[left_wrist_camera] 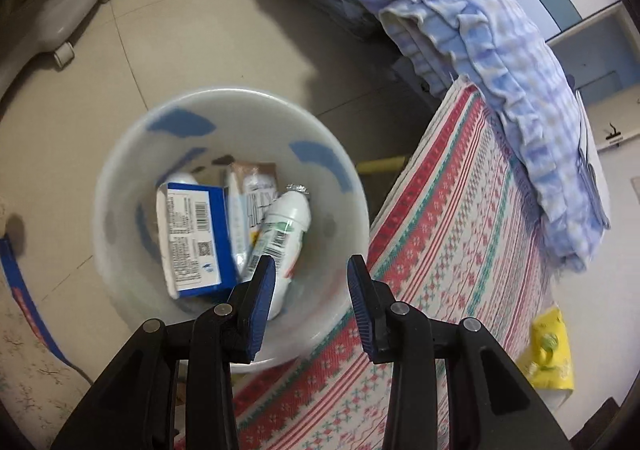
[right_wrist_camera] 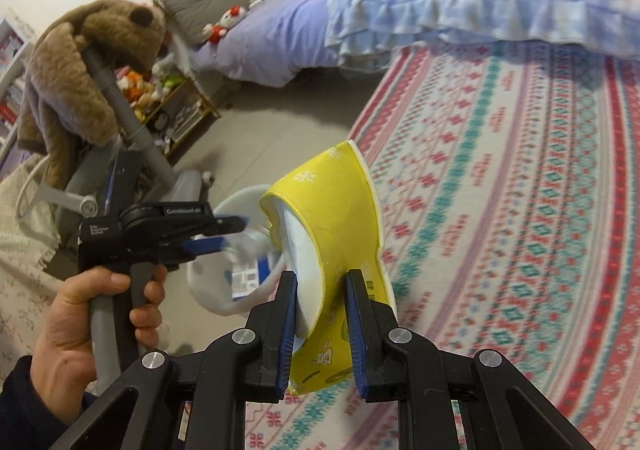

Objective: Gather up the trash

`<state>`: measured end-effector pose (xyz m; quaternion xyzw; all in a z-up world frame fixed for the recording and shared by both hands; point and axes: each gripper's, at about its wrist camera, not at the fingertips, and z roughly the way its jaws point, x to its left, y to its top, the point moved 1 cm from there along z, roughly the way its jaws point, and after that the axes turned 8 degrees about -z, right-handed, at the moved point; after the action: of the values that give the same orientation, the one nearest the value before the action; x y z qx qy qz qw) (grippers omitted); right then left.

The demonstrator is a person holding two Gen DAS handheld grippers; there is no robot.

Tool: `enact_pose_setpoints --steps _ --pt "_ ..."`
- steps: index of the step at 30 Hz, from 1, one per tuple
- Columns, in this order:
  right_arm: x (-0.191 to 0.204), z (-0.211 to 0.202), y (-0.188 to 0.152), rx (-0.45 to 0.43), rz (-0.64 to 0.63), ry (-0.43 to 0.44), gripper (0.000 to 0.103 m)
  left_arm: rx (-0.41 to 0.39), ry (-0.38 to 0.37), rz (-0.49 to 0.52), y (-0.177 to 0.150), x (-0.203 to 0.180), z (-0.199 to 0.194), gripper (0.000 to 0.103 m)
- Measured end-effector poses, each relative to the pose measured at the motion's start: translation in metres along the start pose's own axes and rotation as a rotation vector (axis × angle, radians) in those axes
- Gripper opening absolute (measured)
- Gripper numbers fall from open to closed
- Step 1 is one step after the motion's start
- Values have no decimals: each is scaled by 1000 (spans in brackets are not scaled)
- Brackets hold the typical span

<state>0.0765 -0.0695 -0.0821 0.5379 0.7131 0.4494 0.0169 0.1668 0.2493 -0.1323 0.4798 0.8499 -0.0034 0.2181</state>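
Holding yellow tissue pack (right_wrist_camera: 340, 250) in right tongs (right_wrist_camera: 322, 314): both pads pinch it, pack sticks out ahead of fingers, above patterned bed cover (right_wrist_camera: 520, 209). Left tongs (left_wrist_camera: 312, 270) we keep apart, nothing between them, tips pointing down over white bin (left_wrist_camera: 120, 185) on floor. Inside bin, just ahead of left tongs, we see blue box (left_wrist_camera: 196, 238), white bottle (left_wrist_camera: 284, 226), brown wrapper (left_wrist_camera: 256, 169). From right view, bin (right_wrist_camera: 208, 290) sits left of pack, below left tongs (right_wrist_camera: 228, 236); hand (right_wrist_camera: 80, 326) grips their handle.
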Motion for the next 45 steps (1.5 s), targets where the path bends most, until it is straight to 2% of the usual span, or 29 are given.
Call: enact_pose_setpoints --steps 2,5,7,10,13,22,30,33,40,45 --pt "7 8 -1 11 -12 -4 21 -8 -12 -38 2 7 -10 40" --pt "17 18 1 20 -40 -17 21 -29 -78 -151 8 29 -40 40" --pt "24 26 3 24 -56 -27 21 -74 -68 -175 11 39 -59 40" --pt "34 41 10 27 -60 -23 22 -122 -13 -198 12 52 -78 40" --pt "50 61 19 32 -67 -5 22 -113 -21 -240 12 68 -87 40" --pt "103 126 46 79 -109 35 23 -133 -19 -276 13 87 -99 40" --pt "123 178 63 130 -138 -1 31 -146 -12 -256 14 87 -103 40" --pt "124 189 62 163 -111 19 32 -145 -13 -256 12 87 -103 40" --pt "112 173 49 172 -103 30 32 -164 21 -212 -3 73 -104 40" --pt "103 141 36 154 -110 54 33 -233 119 -74 -37 44 -112 41"
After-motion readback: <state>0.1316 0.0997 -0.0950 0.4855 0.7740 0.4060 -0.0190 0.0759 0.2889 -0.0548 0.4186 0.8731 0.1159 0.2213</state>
